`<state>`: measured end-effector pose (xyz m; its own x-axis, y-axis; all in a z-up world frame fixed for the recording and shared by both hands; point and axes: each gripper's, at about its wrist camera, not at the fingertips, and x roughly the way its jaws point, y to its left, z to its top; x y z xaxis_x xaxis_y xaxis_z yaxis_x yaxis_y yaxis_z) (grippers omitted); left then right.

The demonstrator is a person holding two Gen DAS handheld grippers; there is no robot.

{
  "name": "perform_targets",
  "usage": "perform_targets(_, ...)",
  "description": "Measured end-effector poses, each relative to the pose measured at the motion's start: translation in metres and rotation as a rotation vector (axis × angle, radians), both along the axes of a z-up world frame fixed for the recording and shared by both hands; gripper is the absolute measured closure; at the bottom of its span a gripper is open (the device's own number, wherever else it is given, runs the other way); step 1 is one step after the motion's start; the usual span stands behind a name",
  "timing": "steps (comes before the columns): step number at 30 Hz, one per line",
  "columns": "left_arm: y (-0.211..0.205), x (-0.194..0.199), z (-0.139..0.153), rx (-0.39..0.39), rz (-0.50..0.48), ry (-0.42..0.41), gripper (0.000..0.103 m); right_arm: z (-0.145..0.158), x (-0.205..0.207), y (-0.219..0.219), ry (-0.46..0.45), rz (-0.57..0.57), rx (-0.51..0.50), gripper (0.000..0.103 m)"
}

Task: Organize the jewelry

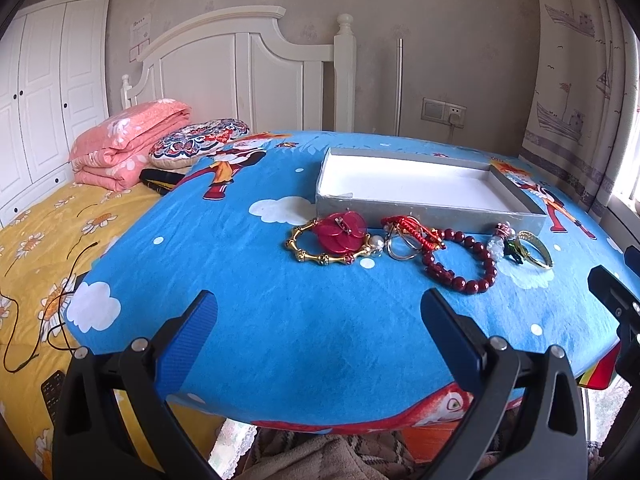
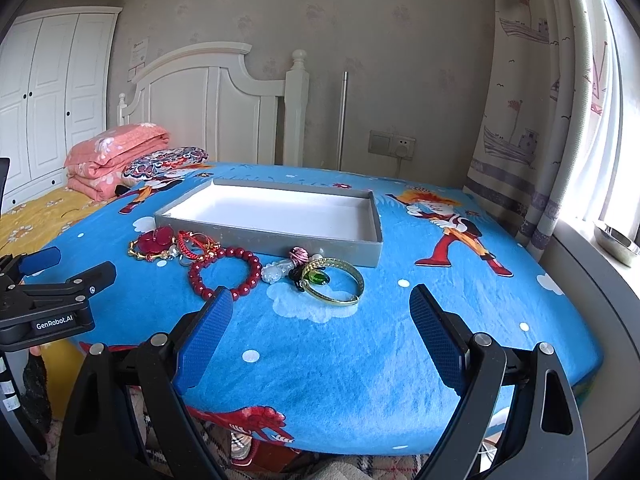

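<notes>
A shallow grey box (image 1: 424,208) (image 2: 280,240) with a white, empty inside sits on the blue cartoon cloth (image 1: 280,300) (image 2: 360,340). Jewelry lies in a row along its near wall: a gold link bracelet with a red disc brooch (image 1: 340,236) (image 2: 154,242), red cord and metal rings (image 1: 408,236) (image 2: 198,246), a dark red bead bracelet (image 1: 460,264) (image 2: 226,276), a pale charm (image 1: 498,246) (image 2: 276,270), and a gold bangle with a green stone (image 1: 534,250) (image 2: 334,282). My left gripper (image 1: 320,300) and right gripper (image 2: 320,300) both stand open, short of the jewelry, holding nothing.
The cloth-covered table stands beside a bed with a yellow flowered sheet (image 1: 44,248), a folded pink quilt (image 1: 128,144) and a patterned cushion (image 1: 200,142). A white headboard (image 1: 248,76) and wall socket (image 1: 444,110) lie behind. A curtain (image 2: 532,120) and windowsill (image 2: 592,264) are at right.
</notes>
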<state>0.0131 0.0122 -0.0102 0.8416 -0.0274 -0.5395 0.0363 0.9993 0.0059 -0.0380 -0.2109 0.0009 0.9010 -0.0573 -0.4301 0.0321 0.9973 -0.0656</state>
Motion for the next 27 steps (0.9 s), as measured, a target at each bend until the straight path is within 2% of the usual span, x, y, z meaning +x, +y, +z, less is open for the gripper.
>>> perform_targets(7, 0.011, 0.009, -0.001, -0.032, -0.001, 0.002, 0.005, -0.003, 0.016, -0.008, 0.023, -0.004, 0.034, 0.018)
perform_targets(15, 0.002, 0.033, -0.003, 0.004, -0.065, 0.027, 0.005, -0.004, 0.036, -0.002, 0.002, 0.039, 0.018, 0.019)
perform_targets(20, -0.025, 0.048, 0.011, 0.025, -0.096, -0.038, 0.005, -0.005, 0.049, -0.015, 0.011, -0.015, 0.059, 0.019)
perform_targets(22, -0.031, 0.062, 0.009, 0.004, -0.088, -0.012, 0.005, -0.009, 0.053, -0.020, 0.026, -0.034, 0.056, 0.021)
perform_targets(27, -0.048, 0.084, 0.002, -0.038, -0.065, 0.043, 0.015, -0.019, 0.057, -0.030, 0.052, -0.056, 0.069, 0.025)
